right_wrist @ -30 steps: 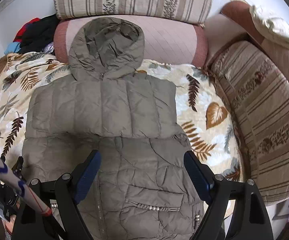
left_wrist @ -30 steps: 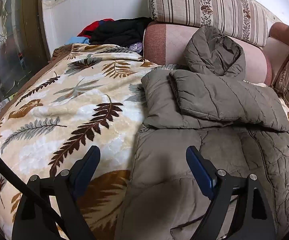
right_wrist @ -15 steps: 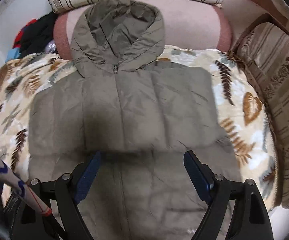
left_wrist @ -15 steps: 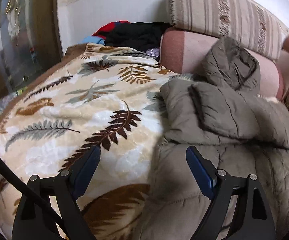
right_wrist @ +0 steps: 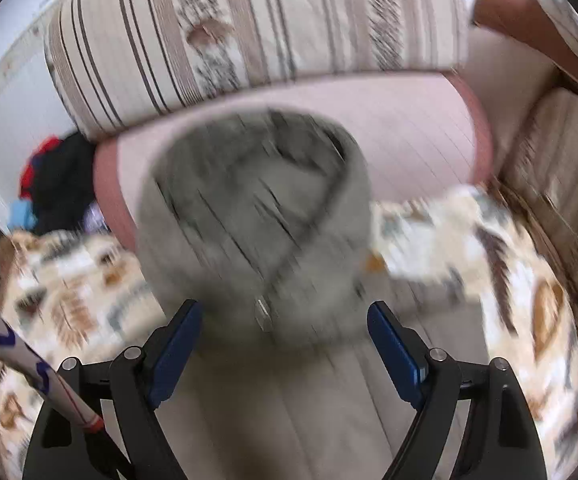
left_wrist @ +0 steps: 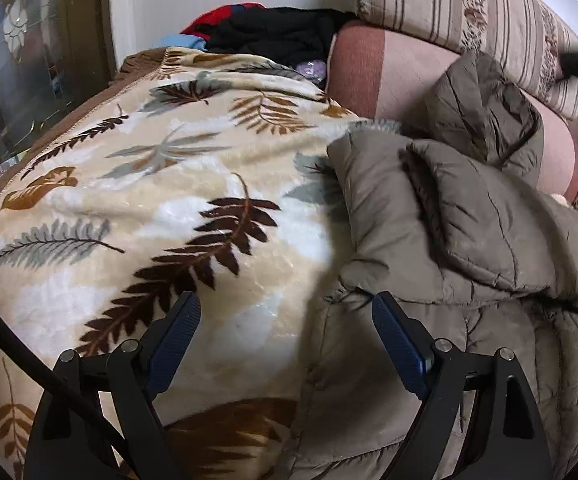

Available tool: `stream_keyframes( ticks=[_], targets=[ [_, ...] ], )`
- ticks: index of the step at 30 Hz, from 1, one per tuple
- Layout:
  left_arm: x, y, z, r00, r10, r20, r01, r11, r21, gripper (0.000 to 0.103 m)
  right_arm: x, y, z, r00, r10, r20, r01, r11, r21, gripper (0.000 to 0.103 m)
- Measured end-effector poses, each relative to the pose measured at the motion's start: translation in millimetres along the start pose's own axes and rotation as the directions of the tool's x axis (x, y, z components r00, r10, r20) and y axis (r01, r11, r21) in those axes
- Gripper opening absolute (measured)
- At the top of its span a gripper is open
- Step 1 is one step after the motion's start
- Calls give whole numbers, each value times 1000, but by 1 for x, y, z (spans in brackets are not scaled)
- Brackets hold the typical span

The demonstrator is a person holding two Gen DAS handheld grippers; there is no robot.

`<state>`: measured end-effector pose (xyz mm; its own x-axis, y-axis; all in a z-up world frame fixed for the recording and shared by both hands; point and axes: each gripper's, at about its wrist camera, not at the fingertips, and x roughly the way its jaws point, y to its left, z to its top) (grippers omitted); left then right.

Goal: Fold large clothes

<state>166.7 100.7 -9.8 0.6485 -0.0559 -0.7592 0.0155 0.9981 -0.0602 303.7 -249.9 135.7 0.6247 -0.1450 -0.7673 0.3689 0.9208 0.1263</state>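
An olive padded jacket (left_wrist: pixel 469 240) is seen laid flat on a leaf-print blanket (left_wrist: pixel 149 208) over a sofa, w/ the sleeves folded in across the chest and the hood (left_wrist: pixel 485 116) propped against a pink bolster (left_wrist: pixel 385 68) at approx. 1 o'clock in the left wrist view. The left gripper (left_wrist: pixel 287 320) is held w/ jaws wide apart and nothing between the pads; it is poised above the jacket's left edge, where padded fabric meets blanket, one finger over the blanket and the other over the jacket. Whether the fabric is touched can't be told. A heap of black, red and blue clothes (left_wrist: pixel 273 32) is piled at 12 o'clock, behind the blanket's far edge and beside the bolster. A striped cushion (left_wrist: pixel 469 4) is stacked on the bolster at approx. 1 o'clock. The right wrist view is heavily blurred. There the right gripper (right_wrist: pixel 285 320) is also spread wide, empty, and aimed at the hood (right_wrist: pixel 253 216), which sits at 12 o'clock just past the fingertips, w/ the zip pull right between them. The jacket body (right_wrist: pixel 289 400) runs down to 6 o'clock under the gripper. Blanket (right_wrist: pixel 489 248) is visible at 3 and 9 o'clock, and the clothes heap (right_wrist: pixel 61 184) at approx. 10 o'clock.
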Motion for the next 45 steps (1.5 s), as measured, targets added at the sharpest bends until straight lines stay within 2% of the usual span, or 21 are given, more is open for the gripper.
stream_keyframes(
  ticks=[2, 7, 11, 14, 16, 17, 18, 19, 20, 24, 27, 31, 35, 37, 38, 41, 45],
  targets=[
    [3, -4, -2, 1000, 2, -8, -1, 1000, 16, 87, 8, 15, 25, 998, 56, 30, -56, 998, -13, 88],
    [11, -8, -6, 999, -6, -34, 7, 1000, 26, 87, 51, 47, 64, 996, 87, 27, -87, 996, -5, 89],
    [18, -7, -8, 999, -22, -48, 22, 1000, 9, 87, 96, 54, 89, 985, 172, -9, -169, 976, 137, 89],
    [23, -8, -9, 998, -24, -62, 25, 1000, 9, 87, 126, 49, 102, 978, 206, -14, -195, 943, 270, 89],
    [24, -9, -9, 998, -27, -64, 28, 1000, 10, 87, 141, 48, 106, 979, 203, -28, -184, 932, 312, 89],
    [24, -9, -9, 998, -27, -65, 27, 1000, 11, 87, 148, 49, 107, 980, 192, -44, -171, 939, 299, 83],
    [24, -10, -9, 997, -26, -66, 27, 1000, 12, 87, 151, 51, 107, 980, 193, -50, -172, 945, 276, 43],
    [24, -10, -9, 997, -24, -68, 25, 1000, 14, 87, 154, 55, 105, 979, 190, -67, -169, 957, 237, 9],
    [24, -11, -9, 997, -21, -68, 22, 1000, 17, 87, 153, 58, 101, 983, 165, -86, -145, 969, 201, 9],
    [22, -12, -8, 998, -11, -60, 12, 1000, 29, 87, 105, 66, 71, 990, 134, -50, -132, 991, 39, 8],
    [16, -8, -8, 998, -26, -61, 27, 999, 17, 87, 45, 64, 34, 990, 143, -18, -144, 987, -66, 7],
    [6, 0, -9, 998, -37, -58, 37, 999, -7, 87, -42, 45, -34, 982, 187, 12, -183, 970, -163, 7],
    [-11, 8, -11, 999, -26, -18, 26, 999, -30, 87, -124, 3, -127, 966, 258, 34, -247, 951, -183, 6],
    [-20, 11, -12, 1000, -17, -1, 17, 999, -32, 87, -145, -12, -169, 960, 279, 33, -269, 947, -178, 5],
    [-23, 12, -13, 1000, -7, 10, 7, 999, -33, 87, -153, -19, -191, 960, 279, 32, -270, 947, -176, 1],
    [-27, 14, -16, 1000, 6, 24, -4, 999, -44, 87, -154, -38, -242, 959, 284, -16, -283, 949, -136, 1],
    [-23, 17, -22, 1000, -15, 17, 16, 998, -61, 87, -137, -53, -273, 969, 230, -87, -239, 963, -120, 1]
  ],
)
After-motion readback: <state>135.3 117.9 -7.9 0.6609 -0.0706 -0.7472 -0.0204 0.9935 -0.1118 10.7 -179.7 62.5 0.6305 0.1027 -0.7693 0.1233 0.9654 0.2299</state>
